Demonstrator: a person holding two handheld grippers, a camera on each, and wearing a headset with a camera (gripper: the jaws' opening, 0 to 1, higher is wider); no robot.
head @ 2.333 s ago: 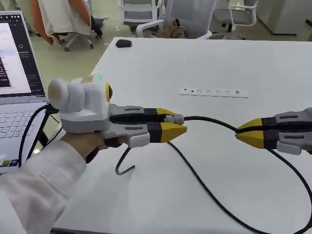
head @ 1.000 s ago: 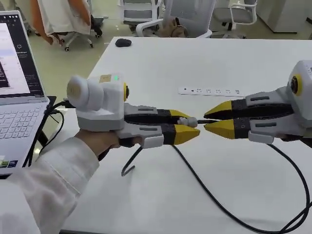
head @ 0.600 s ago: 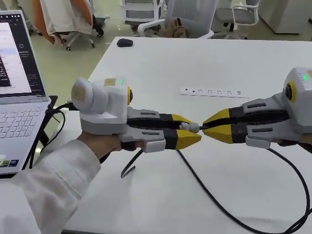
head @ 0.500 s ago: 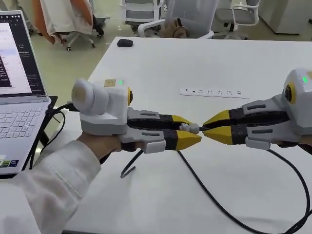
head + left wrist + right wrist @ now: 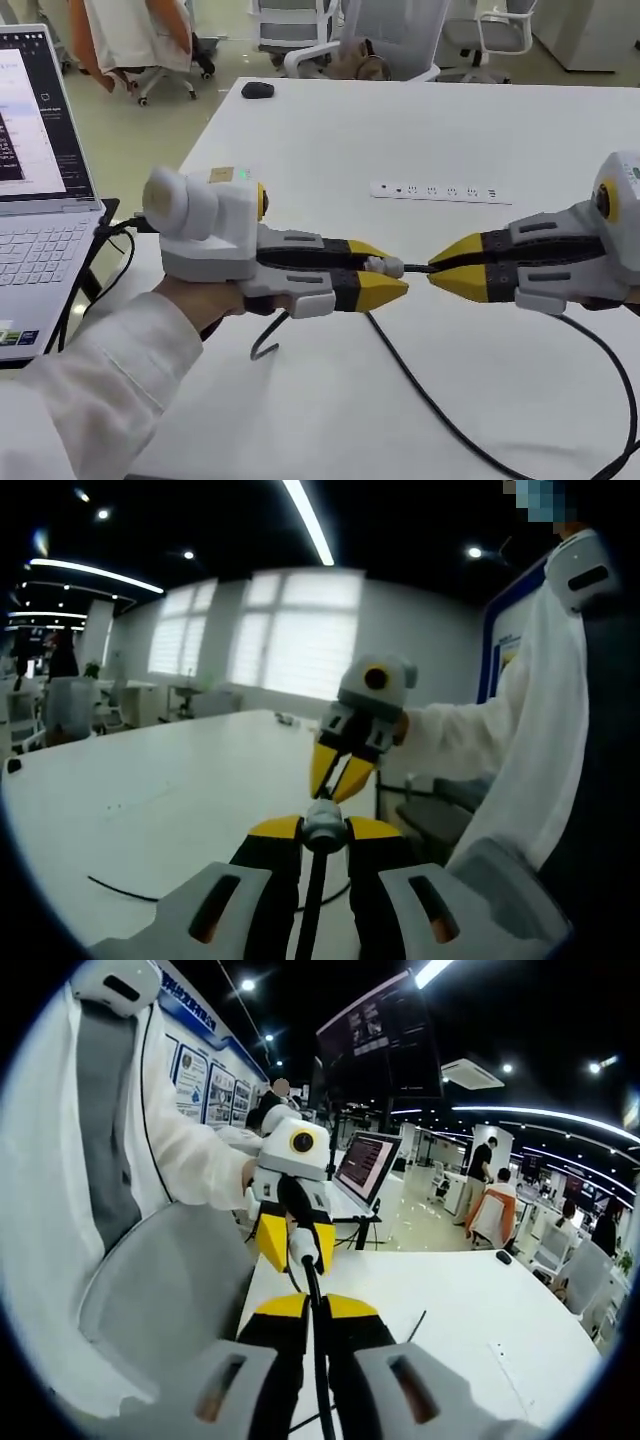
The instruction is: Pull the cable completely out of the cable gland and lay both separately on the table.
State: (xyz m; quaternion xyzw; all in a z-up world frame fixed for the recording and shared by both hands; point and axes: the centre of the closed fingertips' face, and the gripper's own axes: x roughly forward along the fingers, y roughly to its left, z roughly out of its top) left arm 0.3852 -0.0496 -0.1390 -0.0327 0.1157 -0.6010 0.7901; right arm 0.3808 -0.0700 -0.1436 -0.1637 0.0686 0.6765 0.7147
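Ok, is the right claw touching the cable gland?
Apart. In the head view a stretch of black cable shows between the right claw and the cable gland held in the left claw.

The left gripper [image 5: 390, 272], held level in the left hand [image 5: 200, 300] of a white-sleeved arm, has its jaws closed on the cable gland [image 5: 385, 266]. The right gripper [image 5: 436, 270] faces it, tips nearly meeting, jaws closed on the cable [image 5: 310, 1290].

Black cable [image 5: 440, 405], pale grey cable gland [image 5: 385, 266], white table [image 5: 330, 140]; left claw [image 5: 396, 271] and right claw [image 5: 432, 274] yellow-tipped, black and grey behind.
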